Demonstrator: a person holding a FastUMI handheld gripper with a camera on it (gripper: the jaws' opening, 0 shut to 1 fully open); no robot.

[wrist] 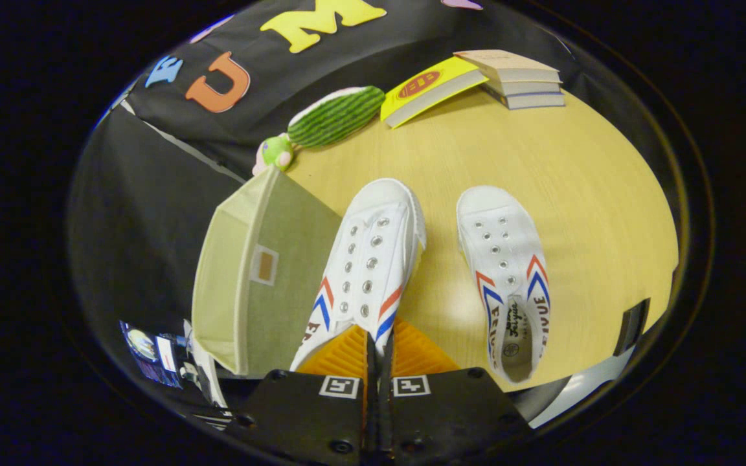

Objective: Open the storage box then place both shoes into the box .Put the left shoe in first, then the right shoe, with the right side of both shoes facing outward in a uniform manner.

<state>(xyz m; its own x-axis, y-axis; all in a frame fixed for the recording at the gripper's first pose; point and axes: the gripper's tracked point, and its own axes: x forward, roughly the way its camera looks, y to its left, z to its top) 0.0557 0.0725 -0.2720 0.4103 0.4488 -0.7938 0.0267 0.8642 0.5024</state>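
Observation:
My gripper (373,340) is shut on the heel-side rim of the left white shoe (370,259). This shoe has red and blue chevrons, its toe points away from me, and it seems to be raised over the table. Its left side overlaps the pale fabric storage box (243,272), which stands just left of the fingers with a small tag patch on the panel facing me. I cannot tell how the box's opening stands. The right shoe (506,272) lies flat on the wooden table (580,194), right of the fingers, with its toe pointing away.
Beyond the shoes, a watermelon-shaped plush (334,116) and a small green toy (274,153) lie by the table's far edge. A yellow book (431,87) and a stack of books (519,77) sit at the far right. The table's rounded edge runs close on the right.

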